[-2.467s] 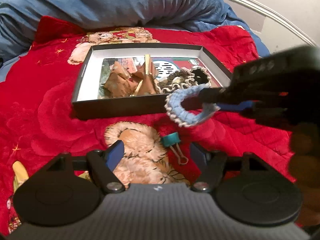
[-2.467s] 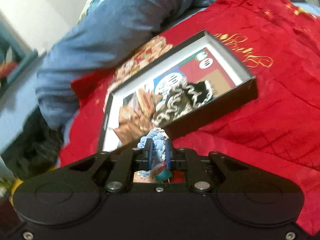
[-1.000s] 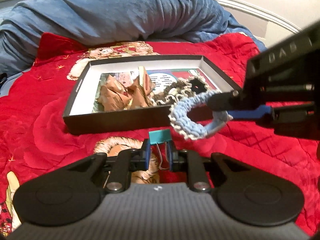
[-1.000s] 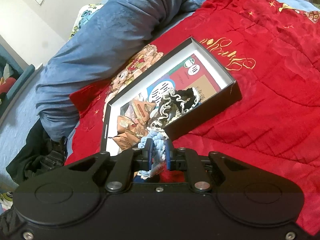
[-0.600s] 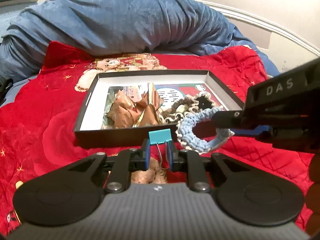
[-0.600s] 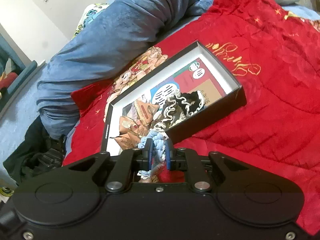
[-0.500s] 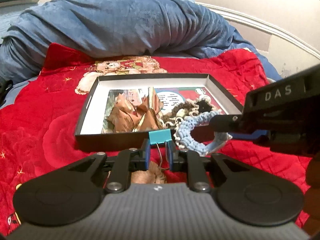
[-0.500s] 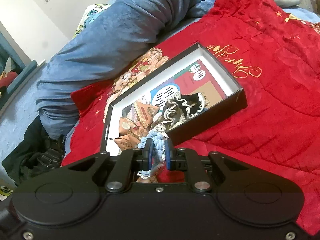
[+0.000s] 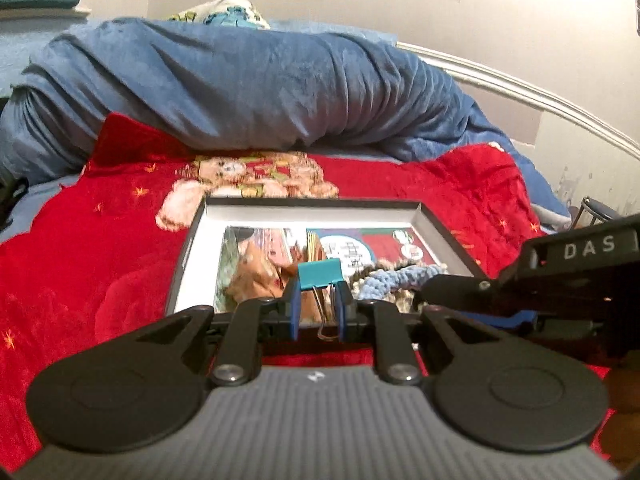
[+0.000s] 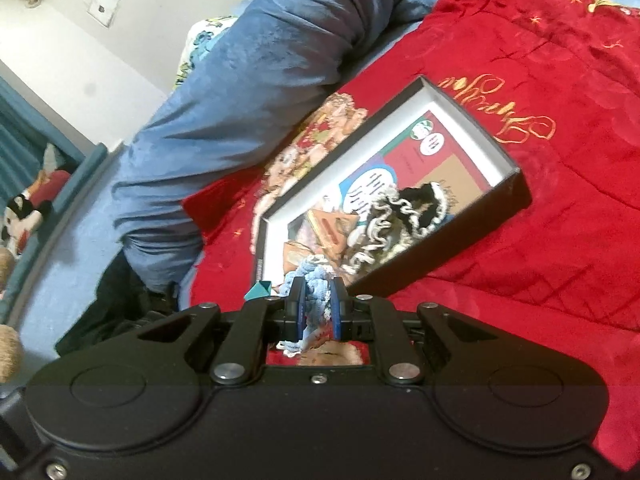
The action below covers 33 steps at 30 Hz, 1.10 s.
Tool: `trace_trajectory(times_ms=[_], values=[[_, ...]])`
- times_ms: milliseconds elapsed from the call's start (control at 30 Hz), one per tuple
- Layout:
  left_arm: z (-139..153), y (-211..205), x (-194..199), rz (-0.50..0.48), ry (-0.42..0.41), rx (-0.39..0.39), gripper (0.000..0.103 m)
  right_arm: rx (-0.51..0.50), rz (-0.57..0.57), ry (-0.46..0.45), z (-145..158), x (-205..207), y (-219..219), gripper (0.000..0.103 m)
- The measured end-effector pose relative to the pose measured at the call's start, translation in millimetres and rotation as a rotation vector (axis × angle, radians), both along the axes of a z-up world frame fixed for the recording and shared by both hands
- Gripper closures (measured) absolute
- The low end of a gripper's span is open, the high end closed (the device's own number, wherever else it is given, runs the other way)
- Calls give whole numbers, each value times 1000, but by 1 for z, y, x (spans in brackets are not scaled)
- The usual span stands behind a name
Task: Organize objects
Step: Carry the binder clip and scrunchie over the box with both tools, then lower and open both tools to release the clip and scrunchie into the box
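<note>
Teal binder clip [image 9: 320,275] clenched by its wire handles in left tongs [image 9: 318,312], raised over black box [image 9: 188,248] on red bedspread [image 9: 80,264], presumably for dropping in. Blue crocheted scrunchie [image 10: 316,284] pinched in right tongs [image 10: 316,312] at near wall, likewise. From right wrist only: box's open far end.
</note>
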State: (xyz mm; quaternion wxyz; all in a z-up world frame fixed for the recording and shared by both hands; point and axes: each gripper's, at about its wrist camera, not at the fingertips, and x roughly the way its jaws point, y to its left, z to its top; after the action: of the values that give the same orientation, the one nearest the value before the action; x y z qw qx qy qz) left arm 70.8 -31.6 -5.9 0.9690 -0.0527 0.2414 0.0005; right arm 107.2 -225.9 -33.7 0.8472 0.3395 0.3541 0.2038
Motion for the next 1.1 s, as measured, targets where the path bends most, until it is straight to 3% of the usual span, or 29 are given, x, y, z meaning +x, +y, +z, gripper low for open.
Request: trace_trajectory(times_ms=[333, 533, 600, 833, 933, 1100], values=[[29, 6, 1, -27, -86, -7, 82, 39, -32, -80, 25, 18, -24, 90], [30, -2, 38, -25, -85, -41, 81, 24, -105, -153, 38, 39, -39, 90], [24, -11, 59, -20, -70, -35, 81, 15, -148, -148, 35, 51, -45, 90], [-12, -42, 113, -40, -23, -6, 81, -157, -199, -120, 7, 96, -45, 90], [-30, -48, 121, -50, -5, 31, 81, -228, -208, -105, -11, 112, -42, 90], [-64, -45, 125, -67, 63, -4, 82, -308, -200, -74, -36, 126, -33, 90]])
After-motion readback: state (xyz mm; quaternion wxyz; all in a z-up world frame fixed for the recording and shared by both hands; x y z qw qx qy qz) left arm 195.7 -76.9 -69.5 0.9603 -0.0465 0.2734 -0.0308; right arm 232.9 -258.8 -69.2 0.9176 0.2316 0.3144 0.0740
